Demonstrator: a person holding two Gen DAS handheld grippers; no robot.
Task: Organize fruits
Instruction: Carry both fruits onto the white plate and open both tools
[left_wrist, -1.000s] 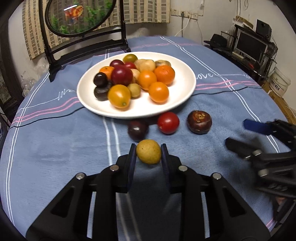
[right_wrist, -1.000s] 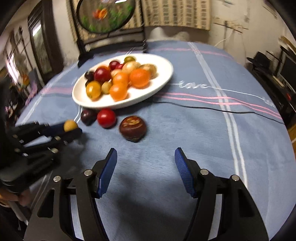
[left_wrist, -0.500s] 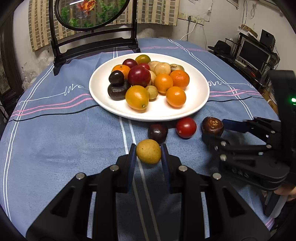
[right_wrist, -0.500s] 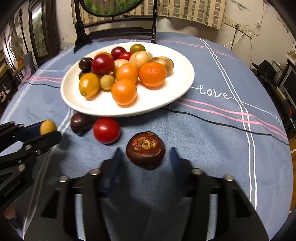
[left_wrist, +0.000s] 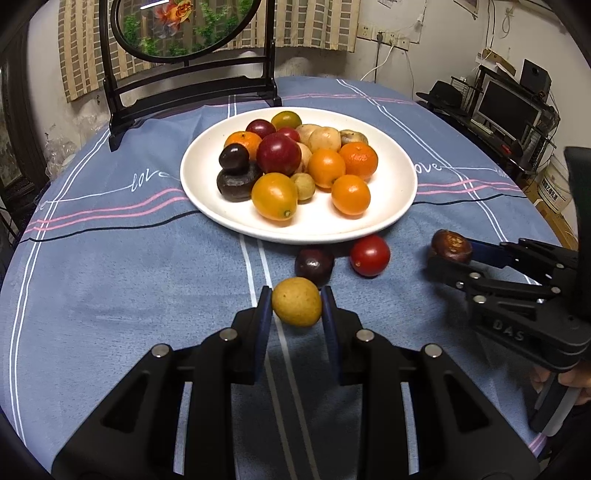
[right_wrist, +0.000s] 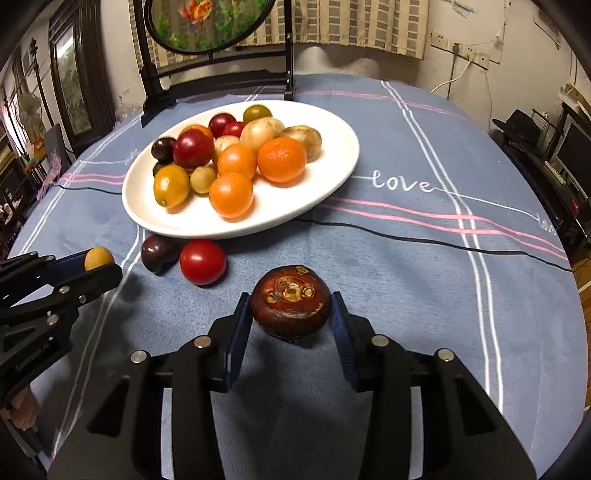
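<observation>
Left wrist view shows your left gripper clamped on a yellow fruit, just in front of the white plate. Your right gripper is closing its jaws around a brown chestnut, its pads touching both sides, also near the plate's front edge.

Two matte black tools are being shown: the left tool and right tool, each with blue-padded fingers, silver screws and triangular cut-outs; raised lettering is being displayed on the bodies.
</observation>
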